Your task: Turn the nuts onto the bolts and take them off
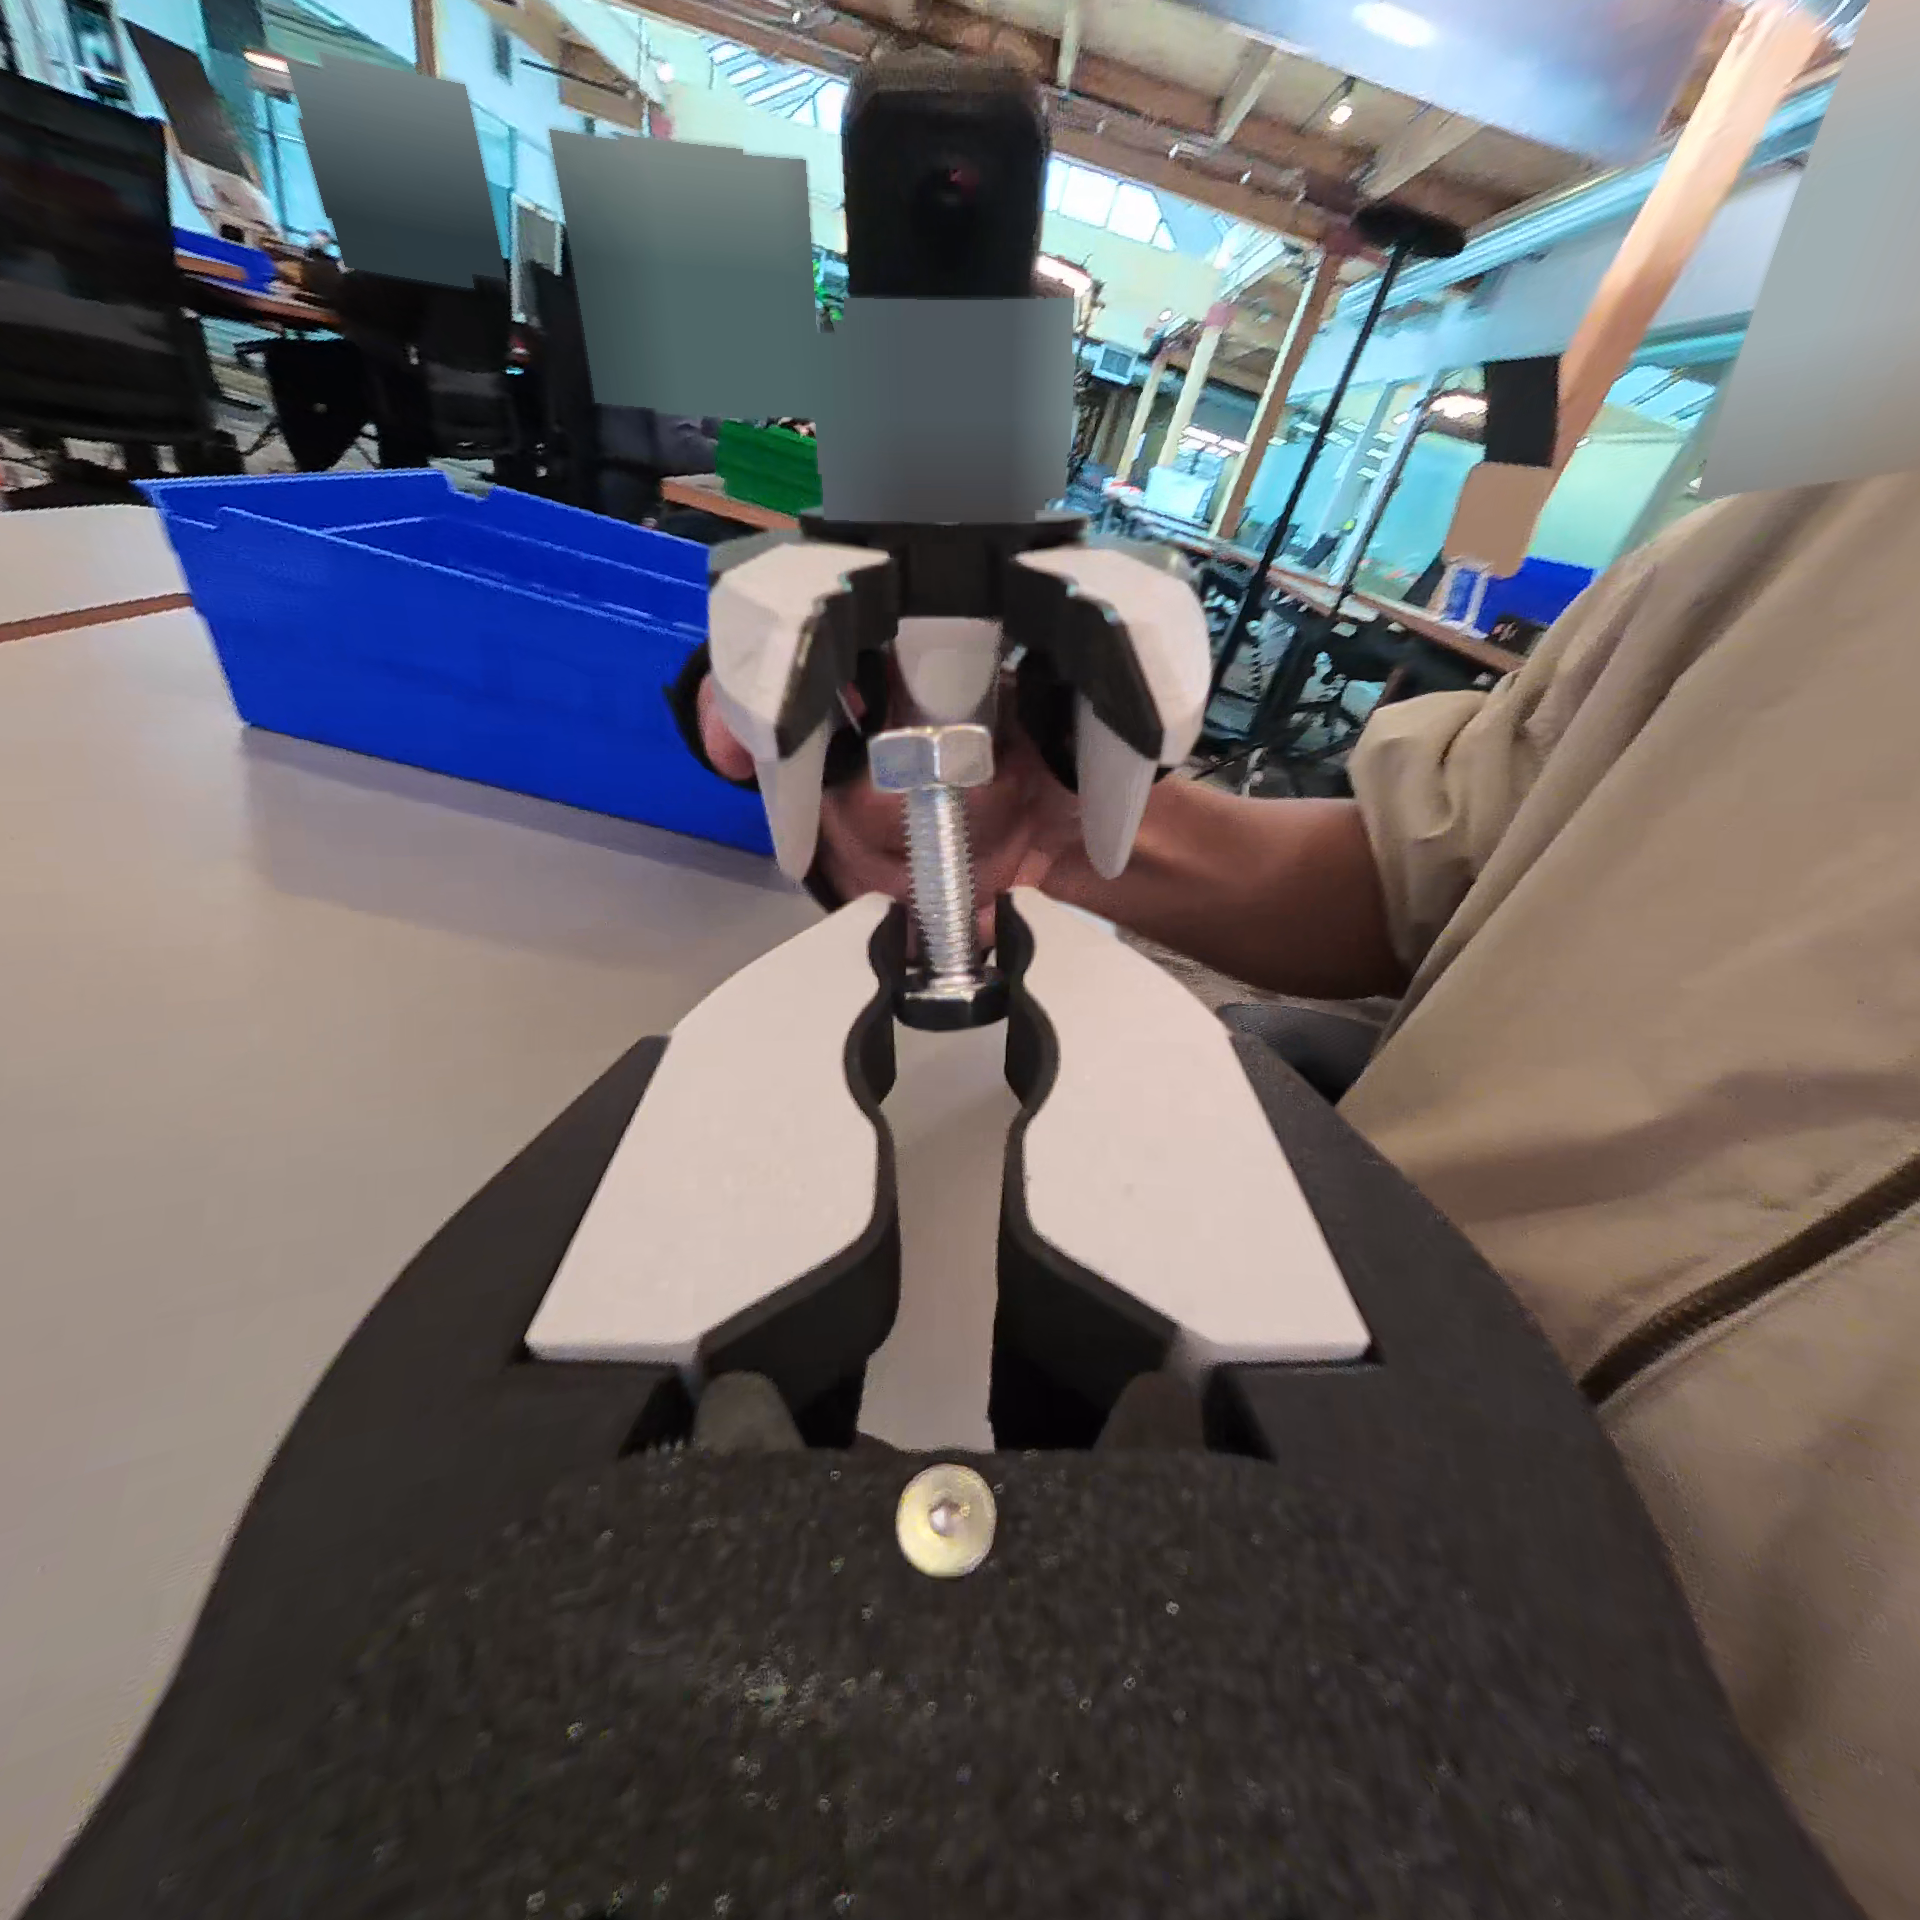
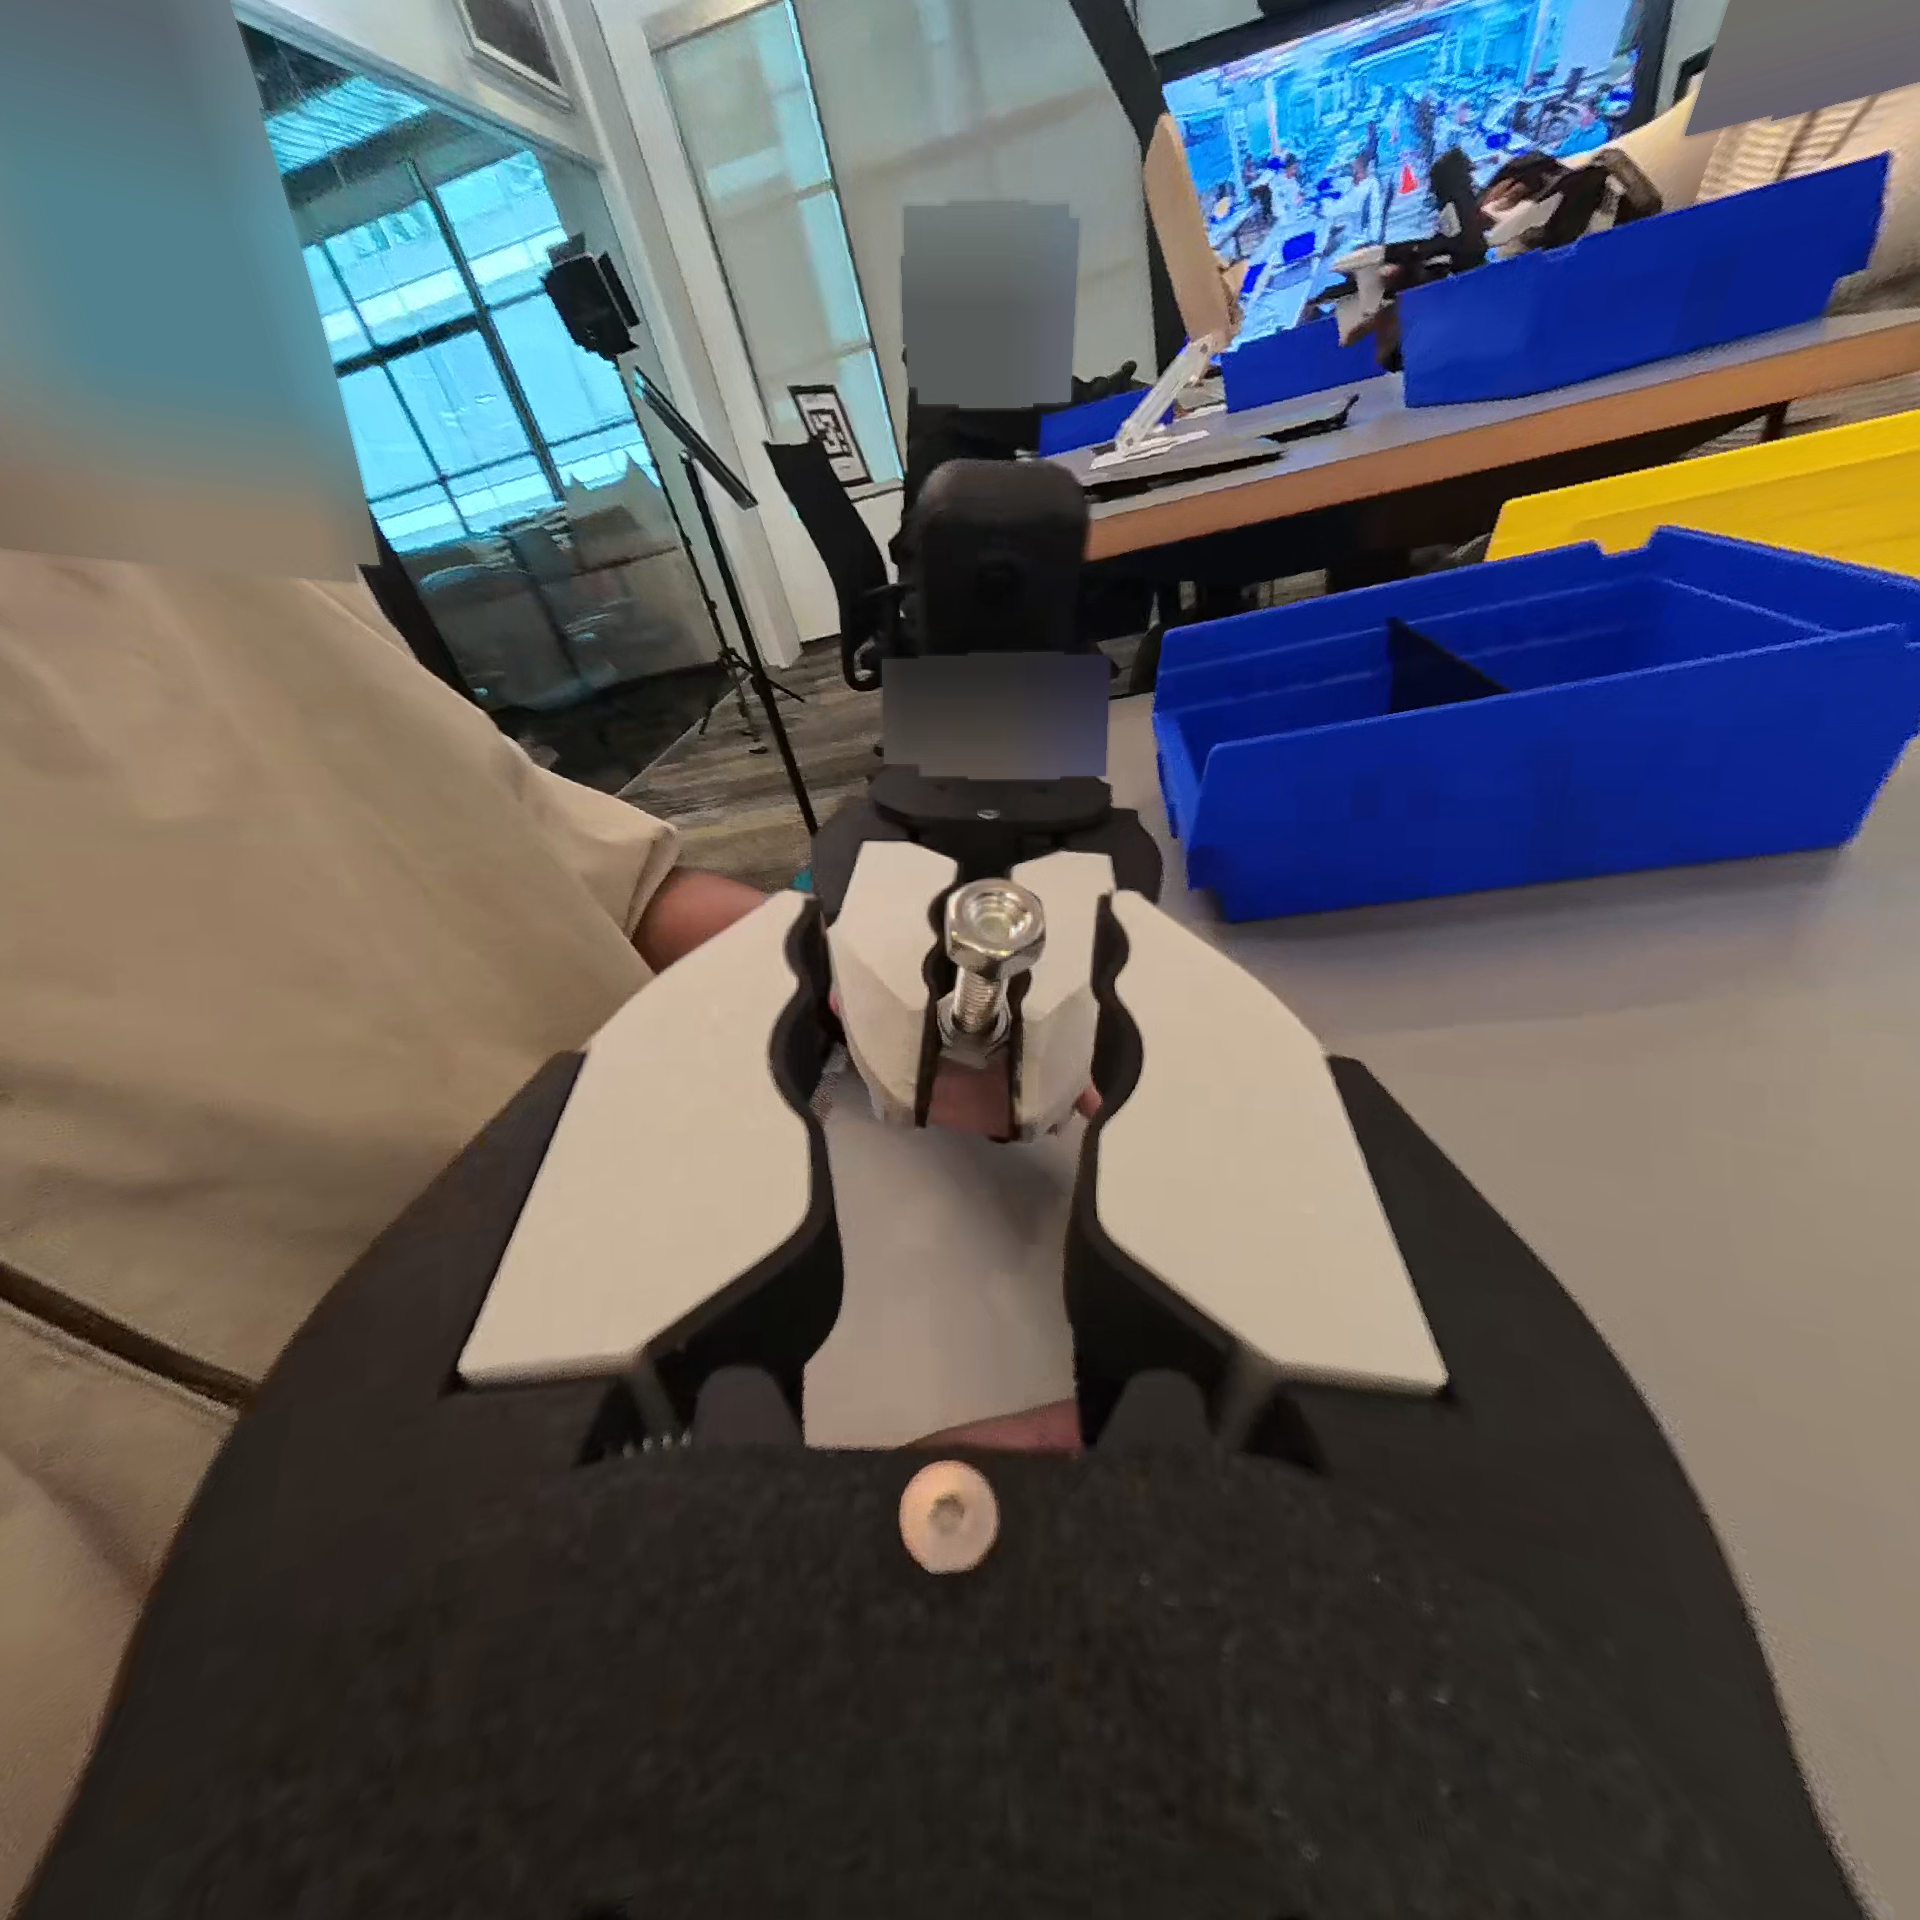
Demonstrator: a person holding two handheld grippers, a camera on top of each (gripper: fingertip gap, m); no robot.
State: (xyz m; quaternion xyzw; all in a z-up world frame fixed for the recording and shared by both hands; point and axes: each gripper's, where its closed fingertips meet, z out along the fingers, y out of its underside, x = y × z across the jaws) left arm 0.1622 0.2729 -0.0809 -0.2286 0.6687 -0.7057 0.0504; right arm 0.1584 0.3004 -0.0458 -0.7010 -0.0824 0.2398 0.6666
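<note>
Bolt (image 1: 943,883) upright, clamped at its head in my left gripper (image 1: 948,971), held above the grey surface (image 1: 312,987).

Nut (image 1: 932,757) sits at the very tip of the thread, only barely started or nearly off; I cannot tell which way it is going. My right gripper (image 2: 956,997) has its jaws spread on either side of the nut, touching nothing, grasping nothing. Long stretch of bare thread shows between nut and head. Judged: most of the turning remains either way. Blue bin (image 2: 1538,727) stands near, on the surface.
</note>
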